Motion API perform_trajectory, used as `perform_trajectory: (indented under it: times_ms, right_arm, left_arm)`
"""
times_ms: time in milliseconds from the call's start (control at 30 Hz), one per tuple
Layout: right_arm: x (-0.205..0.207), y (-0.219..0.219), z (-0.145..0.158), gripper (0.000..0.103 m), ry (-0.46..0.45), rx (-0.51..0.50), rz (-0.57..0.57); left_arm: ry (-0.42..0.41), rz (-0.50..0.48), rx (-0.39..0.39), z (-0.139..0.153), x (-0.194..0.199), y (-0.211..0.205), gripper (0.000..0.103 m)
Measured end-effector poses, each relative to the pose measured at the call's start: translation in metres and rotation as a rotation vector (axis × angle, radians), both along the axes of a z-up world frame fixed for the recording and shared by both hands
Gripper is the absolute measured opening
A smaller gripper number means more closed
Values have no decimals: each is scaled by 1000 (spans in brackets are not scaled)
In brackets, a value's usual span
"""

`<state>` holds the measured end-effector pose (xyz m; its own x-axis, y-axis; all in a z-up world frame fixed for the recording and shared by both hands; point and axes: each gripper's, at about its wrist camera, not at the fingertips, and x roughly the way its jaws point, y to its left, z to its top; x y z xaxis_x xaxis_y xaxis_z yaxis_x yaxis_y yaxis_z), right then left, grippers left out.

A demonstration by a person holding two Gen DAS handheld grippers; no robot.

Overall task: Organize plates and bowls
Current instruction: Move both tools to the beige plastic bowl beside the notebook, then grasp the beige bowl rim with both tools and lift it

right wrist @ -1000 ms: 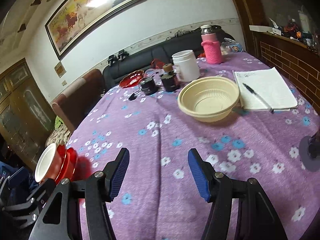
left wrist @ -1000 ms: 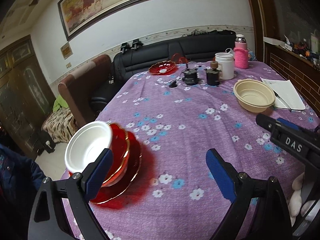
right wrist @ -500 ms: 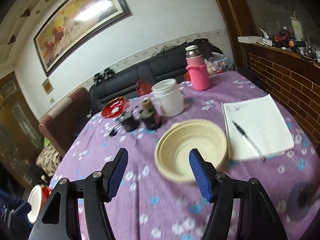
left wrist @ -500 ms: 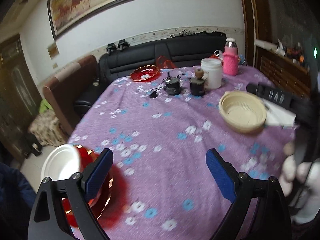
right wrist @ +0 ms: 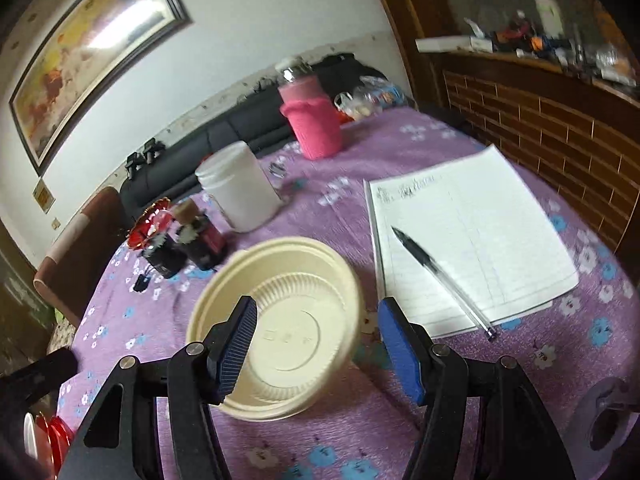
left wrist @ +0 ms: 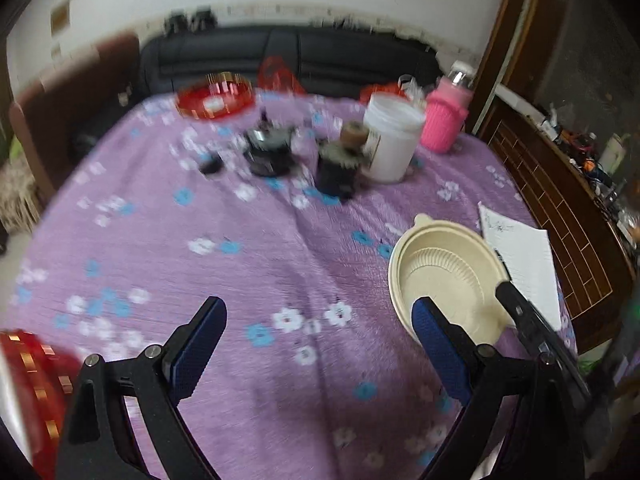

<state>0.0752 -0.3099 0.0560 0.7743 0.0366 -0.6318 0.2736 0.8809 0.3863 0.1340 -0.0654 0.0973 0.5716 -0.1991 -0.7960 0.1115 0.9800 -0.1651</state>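
A cream bowl (right wrist: 280, 332) stands on the purple flowered tablecloth (right wrist: 460, 420). My right gripper (right wrist: 318, 338) is open; the bowl's right rim lies between its blue pads, not touching. The bowl also shows in the left wrist view (left wrist: 448, 280). My left gripper (left wrist: 316, 346) is open and empty above the cloth, left of the bowl. The red plate stack (left wrist: 28, 388) is at the lower left edge; it shows with its white bowl in the right wrist view (right wrist: 40, 440). Another red plate (left wrist: 216, 98) sits at the far side.
A notebook (right wrist: 472, 240) with a pen (right wrist: 440, 276) lies right of the bowl. A white jar (right wrist: 240, 192), a pink-sleeved bottle (right wrist: 314, 120) and two small dark jars (right wrist: 184, 244) stand behind it. A sofa (left wrist: 288, 56) lies beyond the table.
My right gripper has moved forward to the cream bowl, which now sits between its pads. My left gripper has swung right, away from the red plate stack.
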Motion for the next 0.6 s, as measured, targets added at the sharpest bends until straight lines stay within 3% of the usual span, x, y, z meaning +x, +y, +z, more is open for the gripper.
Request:
perform_trajectory:
  times_ms: [100,200,433,600]
  right_arm:
    - [4,-9,-9,61,22,52,4]
    - [7,-10,-12,61,35,60,6]
    - [17,-11,-25,57,86,69,10]
    - [21,-7,-30,54,110,50,18]
  left_arm:
    - [44,0,-34,-17,21,-10,82]
    - [83,-4,-66,-30,39,-22,82]
    - [122,-24,-46,-52,62,-47,81]
    - [147,-61,-22,-66,69,-61,68]
